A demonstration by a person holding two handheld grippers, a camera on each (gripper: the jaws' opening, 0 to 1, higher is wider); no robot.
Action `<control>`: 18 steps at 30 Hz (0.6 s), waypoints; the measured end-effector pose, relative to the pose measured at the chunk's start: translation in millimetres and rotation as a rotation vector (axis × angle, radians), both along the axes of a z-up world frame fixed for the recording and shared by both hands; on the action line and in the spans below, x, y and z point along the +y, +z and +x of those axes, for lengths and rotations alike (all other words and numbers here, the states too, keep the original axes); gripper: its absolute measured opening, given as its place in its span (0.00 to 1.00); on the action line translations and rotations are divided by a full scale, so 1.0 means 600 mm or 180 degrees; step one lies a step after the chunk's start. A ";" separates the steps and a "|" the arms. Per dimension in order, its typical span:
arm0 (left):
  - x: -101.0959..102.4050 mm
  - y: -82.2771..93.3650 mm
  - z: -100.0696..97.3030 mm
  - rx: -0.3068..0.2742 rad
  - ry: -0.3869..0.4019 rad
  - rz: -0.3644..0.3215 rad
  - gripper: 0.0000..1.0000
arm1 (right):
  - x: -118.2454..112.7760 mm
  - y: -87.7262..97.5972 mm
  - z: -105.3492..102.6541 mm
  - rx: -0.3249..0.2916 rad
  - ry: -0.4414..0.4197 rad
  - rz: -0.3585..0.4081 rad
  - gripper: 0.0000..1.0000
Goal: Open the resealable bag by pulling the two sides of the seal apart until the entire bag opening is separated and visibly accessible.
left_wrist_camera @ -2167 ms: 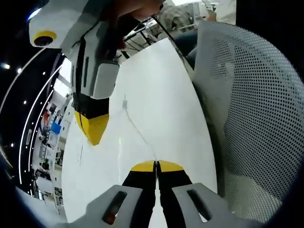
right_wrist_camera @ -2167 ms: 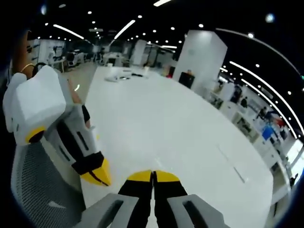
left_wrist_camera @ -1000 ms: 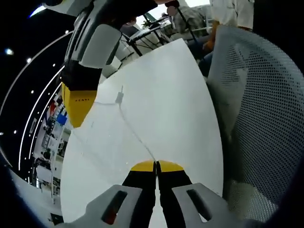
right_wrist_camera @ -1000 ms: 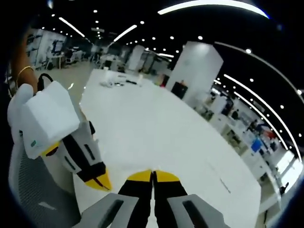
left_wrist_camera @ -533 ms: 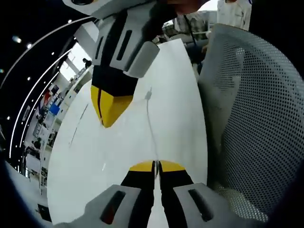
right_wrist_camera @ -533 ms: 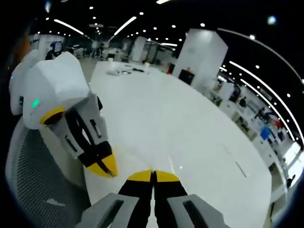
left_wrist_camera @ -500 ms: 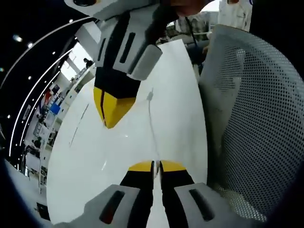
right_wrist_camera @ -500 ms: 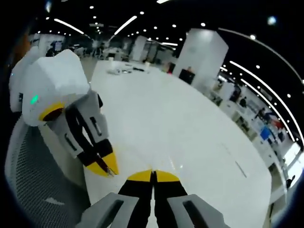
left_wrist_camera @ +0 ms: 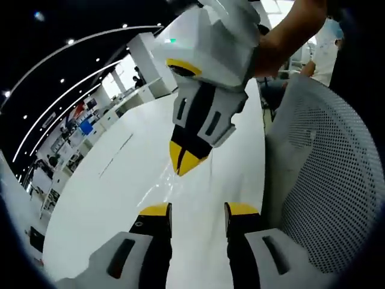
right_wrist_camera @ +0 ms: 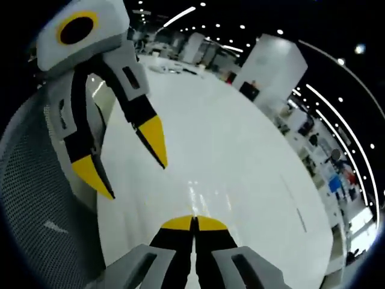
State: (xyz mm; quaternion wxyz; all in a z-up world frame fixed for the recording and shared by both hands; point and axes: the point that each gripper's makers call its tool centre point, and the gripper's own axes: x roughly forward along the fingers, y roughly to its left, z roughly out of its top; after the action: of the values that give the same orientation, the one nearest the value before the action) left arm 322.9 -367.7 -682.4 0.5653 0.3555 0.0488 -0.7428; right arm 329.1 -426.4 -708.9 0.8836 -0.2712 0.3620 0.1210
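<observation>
The resealable bag is clear plastic and hard to make out. It shows as faint glints over the white table just ahead of my right gripper, which is shut on its edge. In the left gripper view the right gripper points down, jaws together, with thin glints of the bag beside its tip. My left gripper is open, jaws wide apart, nothing between them. The right gripper view shows the left gripper spread open above the table, apart from the bag.
A long white table runs under both grippers. A white mesh chair stands close beside it, also seen as mesh in the right gripper view. A person's arm holds the right gripper. A white pillar and desks stand beyond.
My left gripper has opened and let go of the bag's edge. The right gripper stays shut and now sits closer in front of the left one.
</observation>
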 end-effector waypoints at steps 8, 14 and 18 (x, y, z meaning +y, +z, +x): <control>0.028 0.008 0.055 0.0105 0.0366 -0.0002 0.39 | -0.039 -0.014 0.004 0.0109 0.0203 -0.0318 0.00; 0.046 0.012 0.078 0.0341 0.0614 -0.0062 0.47 | -0.071 -0.013 0.015 0.0122 0.0289 -0.0450 0.00; 0.057 0.008 0.089 0.0425 0.0736 -0.0045 0.49 | -0.085 -0.013 0.020 0.0141 0.0378 -0.0560 0.00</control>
State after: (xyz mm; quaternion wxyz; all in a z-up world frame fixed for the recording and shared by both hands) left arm 376.4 -333.4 -677.3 0.6451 0.2933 0.1218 -0.6950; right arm 341.2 -477.5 -716.8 0.8394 -0.3660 0.3740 0.1469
